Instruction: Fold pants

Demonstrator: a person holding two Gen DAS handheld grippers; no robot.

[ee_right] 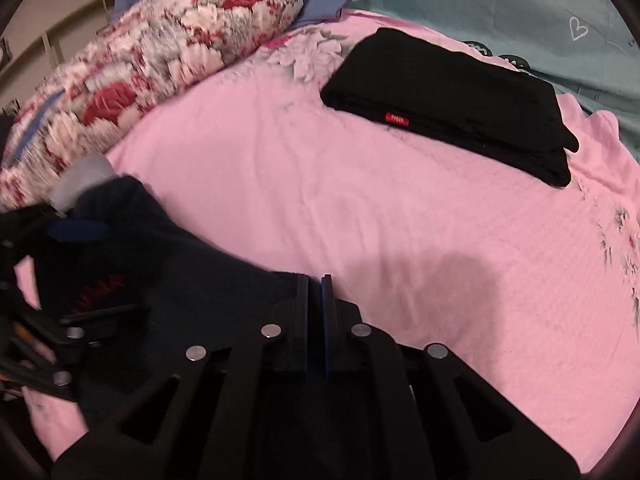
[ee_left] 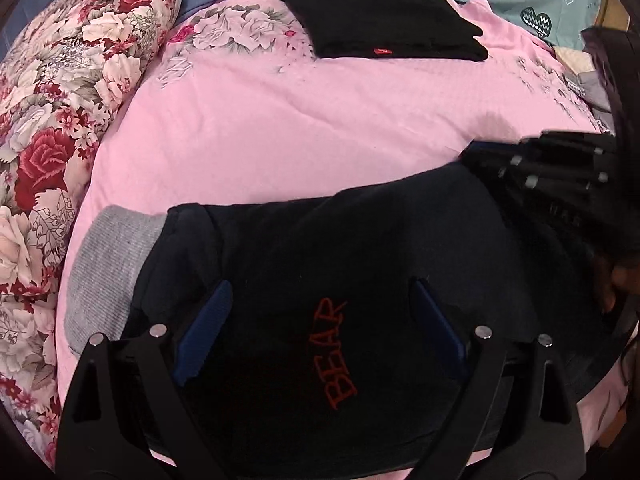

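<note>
Dark navy pants point(ee_left: 360, 240) with red "BEAR" lettering and a grey ribbed band point(ee_left: 108, 264) lie folded on the pink bed sheet point(ee_left: 280, 132). My left gripper point(ee_left: 320, 300) is open, its blue-padded fingers point(ee_left: 206, 320) spread over the lettering. In the right wrist view my right gripper point(ee_right: 315, 280) is shut at the pants' point(ee_right: 192, 280) right edge; whether cloth is pinched between its fingers is hidden. The right gripper point(ee_left: 532, 172) shows at the right of the left wrist view, and the left gripper point(ee_right: 76, 236) at the far left of the right wrist view.
A folded black garment point(ee_left: 388, 28) with a small red tag lies further back on the sheet, also in the right wrist view point(ee_right: 452, 100). A red-and-white floral pillow point(ee_left: 68, 120) borders the left side. A teal patterned cloth point(ee_right: 520, 8) lies behind.
</note>
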